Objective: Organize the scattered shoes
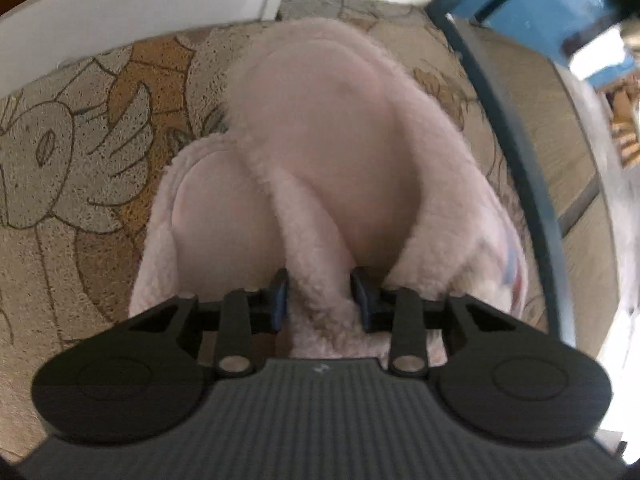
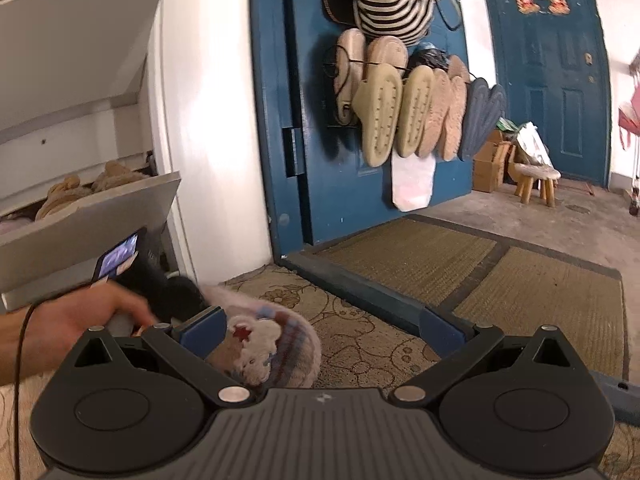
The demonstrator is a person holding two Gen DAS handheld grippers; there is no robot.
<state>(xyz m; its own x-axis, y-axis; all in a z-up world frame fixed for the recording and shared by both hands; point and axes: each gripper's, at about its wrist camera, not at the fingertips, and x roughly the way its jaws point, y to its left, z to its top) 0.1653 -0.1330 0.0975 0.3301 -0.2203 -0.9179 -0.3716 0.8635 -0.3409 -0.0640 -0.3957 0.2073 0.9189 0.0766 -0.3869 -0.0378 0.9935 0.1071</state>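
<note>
So the left gripper (image 1: 320, 294) has its jaws squeezed in on the fluffy inner edges of two pink slippers (image 1: 332, 152), pinching both rims together in one bite, which I guess is the whole point: grab the pair as one so they travel together instead of making two trips. They hang toe-away from the camera over the patterned mat (image 1: 80, 152), and whether they're fully off it I can't tell from this angle. The right gripper (image 2: 322, 332) is just sitting there with its jaws spread wide and nothing between them, probably waiting its turn. What's neat is the right wrist view fills in stuff the left one can't: you see the person's hand (image 2: 80, 316) on the left tool, the bear patch on the top of one slipper (image 2: 260, 348), and the white shoe cabinet (image 2: 92, 208) tipped open on the left with fuzzy tan slippers already inside, so that's likely where these go. It also shows the blue door (image 2: 320, 200) with a rack of slippers hung on it. The left view only gives the fleecy insides and the grip itself.
</note>
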